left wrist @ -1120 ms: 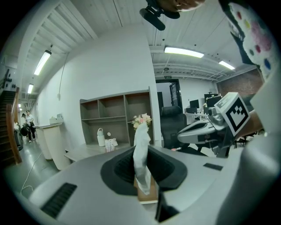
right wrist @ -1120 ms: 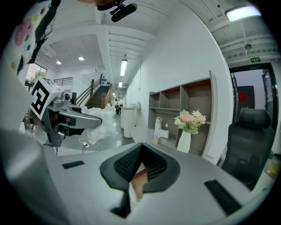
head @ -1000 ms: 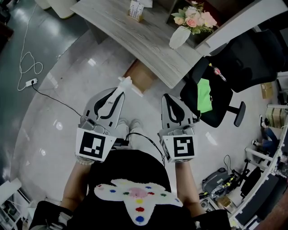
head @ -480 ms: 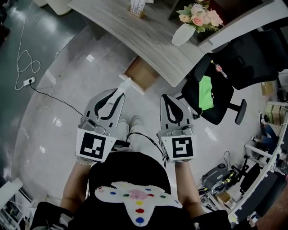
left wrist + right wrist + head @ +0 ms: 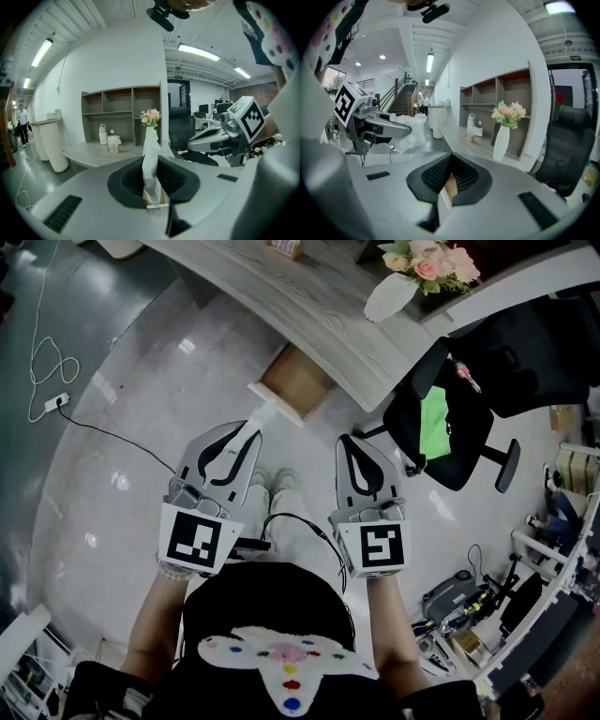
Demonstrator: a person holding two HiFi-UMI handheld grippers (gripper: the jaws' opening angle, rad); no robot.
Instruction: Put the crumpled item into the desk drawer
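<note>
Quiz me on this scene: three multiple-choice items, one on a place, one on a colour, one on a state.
1. The open drawer sits: A) on the desk top, B) under the edge of the desk, C) behind the chair.
2. The object on the black chair is: A) red, B) green, C) blue.
3. The left gripper is: A) open and empty, B) shut on a vase, C) shut on the white crumpled item.

1 B: it juts out below the desk top.
2 B: it is bright green against the seat.
3 C: the fingers pinch it.
</note>
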